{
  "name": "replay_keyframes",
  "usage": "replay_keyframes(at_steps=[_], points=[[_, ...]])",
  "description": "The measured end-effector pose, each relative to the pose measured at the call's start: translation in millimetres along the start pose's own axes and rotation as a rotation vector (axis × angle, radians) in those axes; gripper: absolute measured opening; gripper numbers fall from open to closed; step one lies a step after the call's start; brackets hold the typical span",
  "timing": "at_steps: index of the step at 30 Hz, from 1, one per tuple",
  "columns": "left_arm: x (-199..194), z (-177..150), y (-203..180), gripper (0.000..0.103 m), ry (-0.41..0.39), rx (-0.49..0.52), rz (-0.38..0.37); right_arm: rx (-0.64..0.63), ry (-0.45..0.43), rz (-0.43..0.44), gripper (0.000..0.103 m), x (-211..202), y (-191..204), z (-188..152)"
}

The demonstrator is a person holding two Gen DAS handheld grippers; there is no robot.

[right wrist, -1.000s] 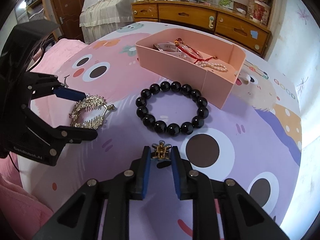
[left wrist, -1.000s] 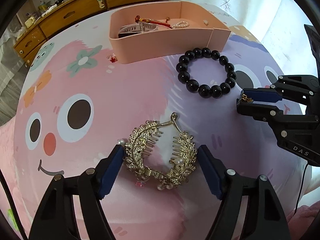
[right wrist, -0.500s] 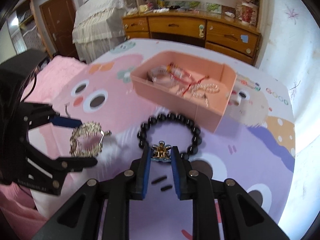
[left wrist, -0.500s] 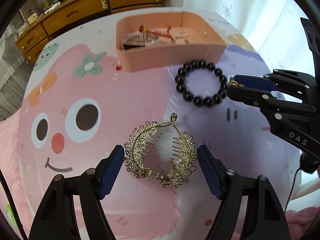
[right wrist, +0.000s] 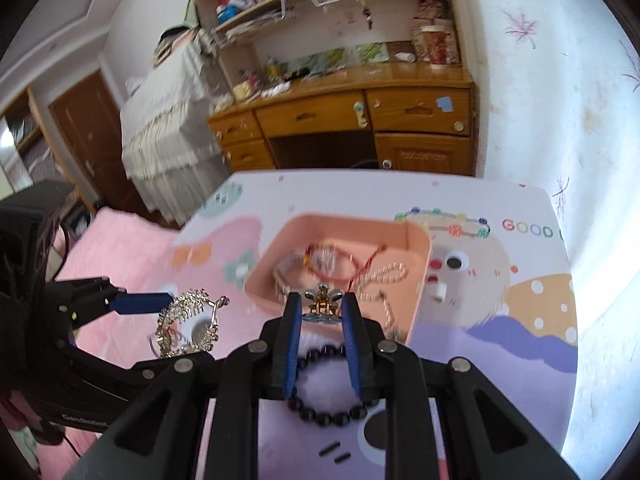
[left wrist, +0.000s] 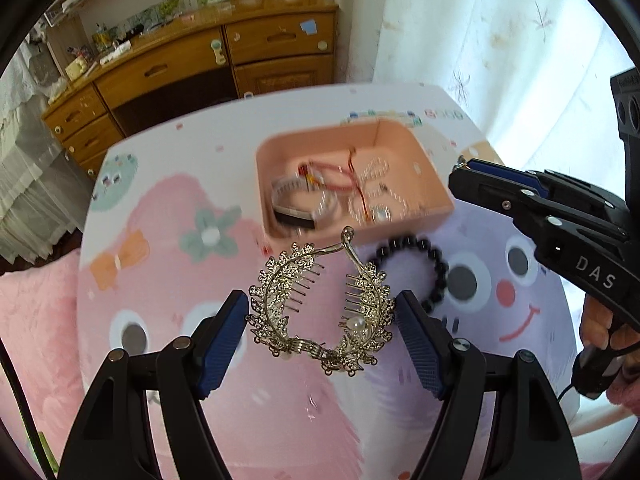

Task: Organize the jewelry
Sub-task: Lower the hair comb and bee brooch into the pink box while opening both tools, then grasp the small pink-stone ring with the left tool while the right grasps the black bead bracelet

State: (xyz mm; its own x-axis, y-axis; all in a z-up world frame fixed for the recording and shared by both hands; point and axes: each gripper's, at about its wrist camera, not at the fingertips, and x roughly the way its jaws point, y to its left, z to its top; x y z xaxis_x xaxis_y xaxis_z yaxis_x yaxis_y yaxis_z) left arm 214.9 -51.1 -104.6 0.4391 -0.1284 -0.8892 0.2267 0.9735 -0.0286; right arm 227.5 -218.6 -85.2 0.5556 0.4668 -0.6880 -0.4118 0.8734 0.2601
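Note:
My left gripper (left wrist: 322,326) is shut on a gold leaf-shaped hair clip (left wrist: 320,312) and holds it in the air above the table; the clip also shows in the right wrist view (right wrist: 188,322). My right gripper (right wrist: 320,312) is shut on a small gold clip (right wrist: 322,300) and holds it above the near edge of the pink box (right wrist: 418,292). The box (left wrist: 434,184) holds a red cord bracelet (left wrist: 340,172), a pearl string and a band. A black bead bracelet (left wrist: 424,268) lies on the table in front of the box.
The table has a pink and purple cartoon cloth (left wrist: 160,264). A wooden desk with drawers (right wrist: 344,120) stands beyond the table. A bed with a white cover (right wrist: 168,132) is at the far left. A white wall (right wrist: 560,100) is at the right.
Both grippers have risen off the table with their clips and moved toward the pink box. The hair clip has left the cloth. The black bracelet has stayed in place.

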Motion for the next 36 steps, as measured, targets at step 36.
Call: replay_keyframes(at_steps=[36], points=[[20,55,26,0.088,0.037,-0.169,0.005,0.170,0.098,-0.051,0.051,13,-38,9]])
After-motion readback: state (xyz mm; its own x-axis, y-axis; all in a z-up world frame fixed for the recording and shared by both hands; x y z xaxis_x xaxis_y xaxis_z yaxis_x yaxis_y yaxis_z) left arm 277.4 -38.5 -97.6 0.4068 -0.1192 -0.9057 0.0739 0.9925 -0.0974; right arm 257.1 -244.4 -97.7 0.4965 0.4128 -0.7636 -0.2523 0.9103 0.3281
